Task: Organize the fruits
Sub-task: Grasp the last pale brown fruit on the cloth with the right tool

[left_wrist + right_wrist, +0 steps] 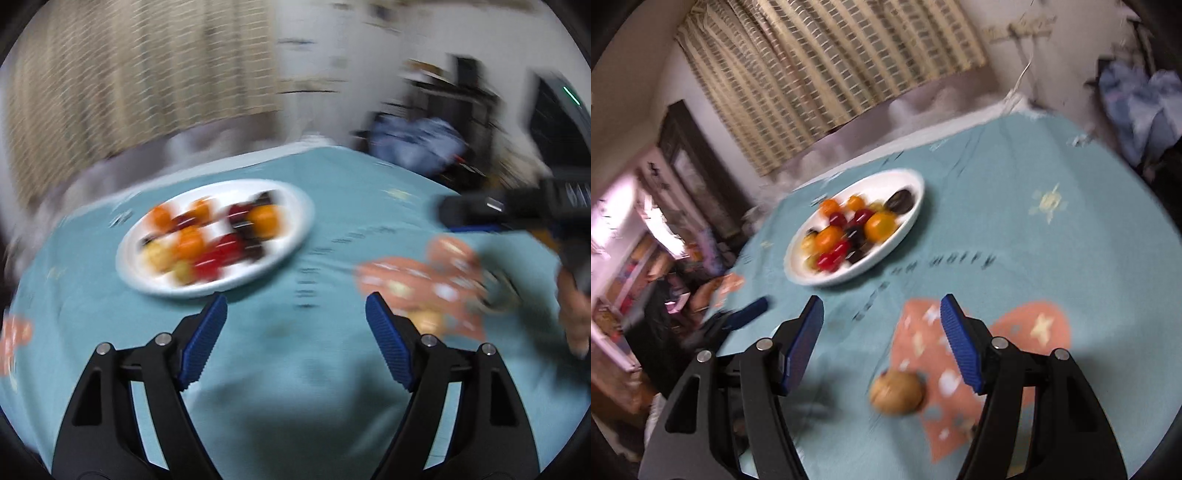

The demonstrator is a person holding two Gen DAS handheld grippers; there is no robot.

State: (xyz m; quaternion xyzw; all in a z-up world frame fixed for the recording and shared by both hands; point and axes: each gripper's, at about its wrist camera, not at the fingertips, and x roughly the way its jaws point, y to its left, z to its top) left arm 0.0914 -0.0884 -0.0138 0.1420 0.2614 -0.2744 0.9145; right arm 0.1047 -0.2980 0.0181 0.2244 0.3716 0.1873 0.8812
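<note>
Glossy white plate [908, 221], matt cloth [1052, 258]

Soft, even indoor light falls on both fisheye views, which bend and darken toward their round edges, with heavy motion blur smearing the plate of fruit [291, 225] and room while each claw stays sharp and casts a faint shadow on the desk [1015, 229].

A checked beige curtain [827, 81] hangs across the far white wall [1052, 55], the table [1071, 258] draped in teal cloth. Dark framed doorway [698, 173] at left, bluish fabric heap [1141, 107] beyond the table's right edge.
</note>
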